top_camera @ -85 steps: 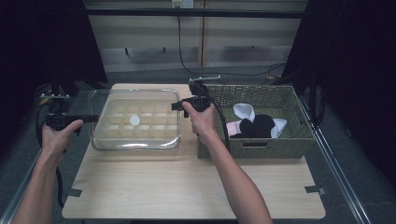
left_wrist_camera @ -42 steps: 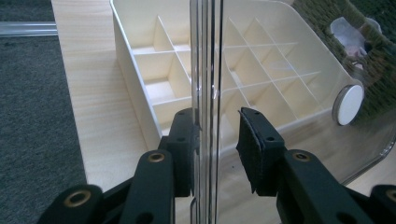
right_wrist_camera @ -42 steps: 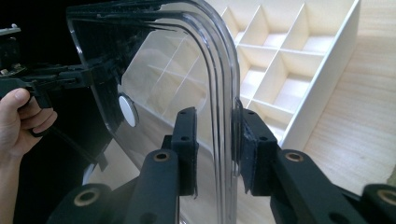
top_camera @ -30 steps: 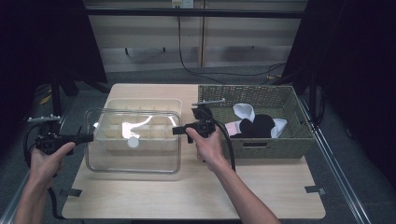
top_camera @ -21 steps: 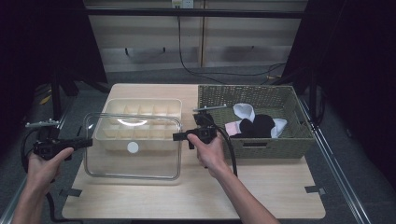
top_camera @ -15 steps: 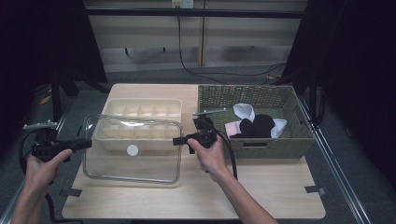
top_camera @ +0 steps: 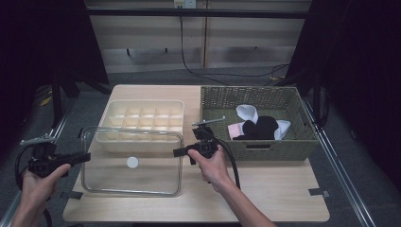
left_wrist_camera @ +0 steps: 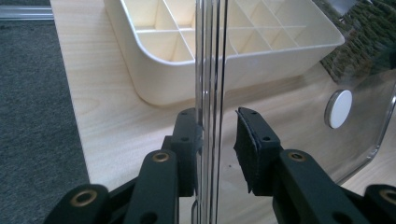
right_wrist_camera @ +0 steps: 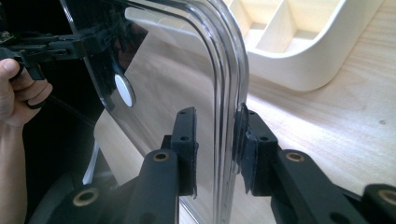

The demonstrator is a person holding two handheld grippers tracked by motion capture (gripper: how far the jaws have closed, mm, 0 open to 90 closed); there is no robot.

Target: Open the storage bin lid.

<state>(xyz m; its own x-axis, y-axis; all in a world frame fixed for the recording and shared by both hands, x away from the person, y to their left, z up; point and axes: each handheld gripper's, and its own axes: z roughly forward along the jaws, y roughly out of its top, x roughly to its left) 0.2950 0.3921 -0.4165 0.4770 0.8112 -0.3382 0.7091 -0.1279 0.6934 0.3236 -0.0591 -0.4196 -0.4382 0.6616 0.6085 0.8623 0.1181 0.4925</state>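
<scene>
At the lower left of the high view, the left hand-held gripper (top_camera: 80, 156) reaches in level from beyond the worktop (top_camera: 265, 189) edge and takes the left rim of the clear lid (top_camera: 156, 175). In the left gripper view, the rim stands upright between the jaws; the left pad lies against it, while the right pad seems to stand a little off, so the jaws sit fairly narrow around the rim, probably carrying it more than clamping it.

The lid itself sits in the lower middle-left of the high view, over the near part of the worktop, with its far edge overlapping the front of the cream divider tray (top_camera: 142, 118). A white round knob (top_camera: 132, 162) marks its centre. It is held at both short ends, seemingly so that the wide, springy sheet stays level and does not twist.

Just right of the lid, the right hand-held gripper (top_camera: 182, 152) takes the opposite rim. In the right gripper view, the curved edge runs up between the jaws, the right pad touching it and the left pad slightly clear: again a narrow, light hold.

At the upper right, the woven basket (top_camera: 283, 144) holds socks (top_camera: 257, 126) in white, black and pink, well apart from the lid. The open tray likely awaits them.
</scene>
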